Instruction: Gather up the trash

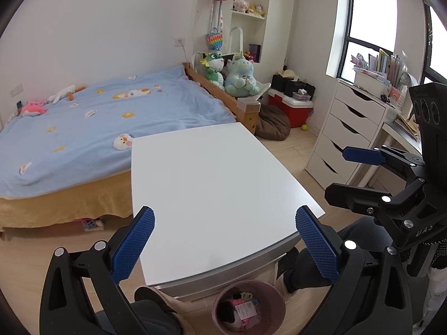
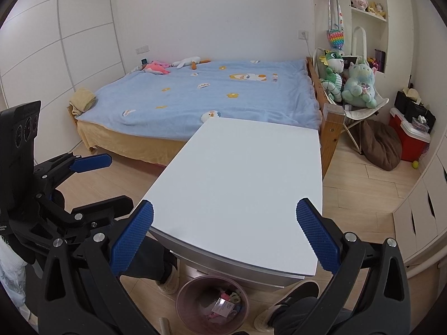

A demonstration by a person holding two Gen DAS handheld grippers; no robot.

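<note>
1. Bedroom: white table (image 1: 218,184) on a wood floor, with a bed (image 1: 92,117) under a blue blanket behind it. White drawers (image 1: 346,128) on the right under a window.
2. Left wrist view: left gripper (image 1: 225,240) held above the table's near edge, jaws spread wide, nothing between the blue pads (image 1: 134,245).
3. Same view: bin (image 1: 248,307) on the floor just in front of the table's near edge, below the gripper. Trash (image 1: 243,308) is inside it: pink bits and a white tag or wrapper. Can't tell the items apart.
4. Same view: right gripper (image 1: 340,173) at the right edge, seen side-on over the floor beside the table, jaws apart and holding nothing.
5. Same view: person's legs and shoes either side of the bin.
6. Right wrist view: right gripper (image 2: 223,237) over the table (image 2: 240,178) near edge, jaws released wide, nothing gripped.
7. Same view: bin (image 2: 212,304) on the floor under the near edge, between the person's feet; trash (image 2: 223,304) lies in its bottom.
8. Same view: left gripper (image 2: 111,181) at the left edge, over the floor beside the table, jaws parted and holding nothing.
9. Same view: plush toys (image 2: 349,83) on a chair at the foot of the bed (image 2: 195,95); red cooler (image 2: 408,139) further right.
</note>
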